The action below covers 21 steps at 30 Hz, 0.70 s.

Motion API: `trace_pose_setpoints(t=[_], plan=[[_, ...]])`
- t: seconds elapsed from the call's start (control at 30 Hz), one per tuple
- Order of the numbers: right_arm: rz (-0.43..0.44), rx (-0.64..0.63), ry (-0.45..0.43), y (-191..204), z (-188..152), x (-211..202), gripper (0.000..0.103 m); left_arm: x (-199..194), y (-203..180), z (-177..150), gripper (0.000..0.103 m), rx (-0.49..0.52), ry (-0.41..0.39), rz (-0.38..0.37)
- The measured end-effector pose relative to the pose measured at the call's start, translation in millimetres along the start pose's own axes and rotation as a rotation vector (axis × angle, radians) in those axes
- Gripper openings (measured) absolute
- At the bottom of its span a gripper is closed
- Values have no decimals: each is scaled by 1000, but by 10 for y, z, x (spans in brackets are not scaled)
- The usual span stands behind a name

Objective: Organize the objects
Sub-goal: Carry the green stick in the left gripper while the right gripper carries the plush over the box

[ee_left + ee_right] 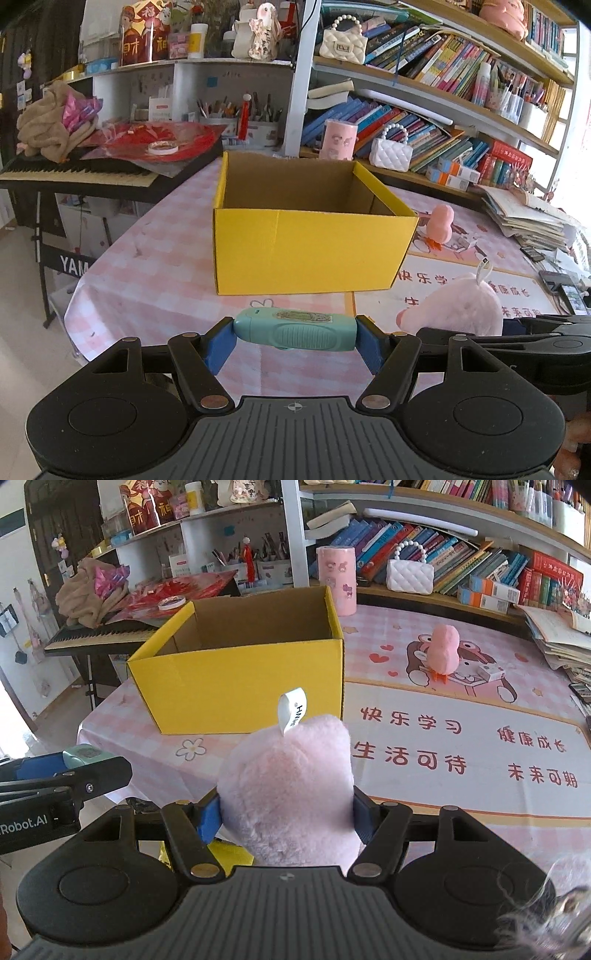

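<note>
My left gripper (295,338) is shut on a teal handheld device (295,330), held crosswise above the table, just in front of the open yellow cardboard box (314,254). My right gripper (286,808) is shut on a pale pink plush toy (288,786) with a white tag, held in front of the box (240,686). The plush also shows in the left wrist view (461,306), to the right of the teal device. The left gripper with the teal device (86,755) shows at the left edge of the right wrist view. The box looks empty inside.
A small pink chick toy (445,648) and a small white box (491,672) stand on the pink tablecloth (461,738) right of the yellow box. A pink canister (337,578) stands behind it. Bookshelves are at the back, a keyboard piano (81,173) at the left, paper stacks (524,218) at the right.
</note>
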State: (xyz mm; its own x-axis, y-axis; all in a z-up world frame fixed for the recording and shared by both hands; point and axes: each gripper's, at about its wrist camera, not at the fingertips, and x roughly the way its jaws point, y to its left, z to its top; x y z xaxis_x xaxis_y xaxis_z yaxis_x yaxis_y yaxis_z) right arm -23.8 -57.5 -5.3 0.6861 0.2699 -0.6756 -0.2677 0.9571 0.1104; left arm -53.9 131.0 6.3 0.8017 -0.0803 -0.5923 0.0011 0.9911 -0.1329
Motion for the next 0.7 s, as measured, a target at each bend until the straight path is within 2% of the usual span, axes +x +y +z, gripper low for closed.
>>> trace_pose_setpoints(t=[0.4,0.57,0.7], plan=[[-13,-5,-12,123,80,22,66,-33,127,166,69,17,-60,-8],[-19,-13,-34,109,259,52,66,70,131,371,69,1,-95,-9],[-16,-20,-91,48,533,90,66,197,98,584,69,-2,-132,-3]])
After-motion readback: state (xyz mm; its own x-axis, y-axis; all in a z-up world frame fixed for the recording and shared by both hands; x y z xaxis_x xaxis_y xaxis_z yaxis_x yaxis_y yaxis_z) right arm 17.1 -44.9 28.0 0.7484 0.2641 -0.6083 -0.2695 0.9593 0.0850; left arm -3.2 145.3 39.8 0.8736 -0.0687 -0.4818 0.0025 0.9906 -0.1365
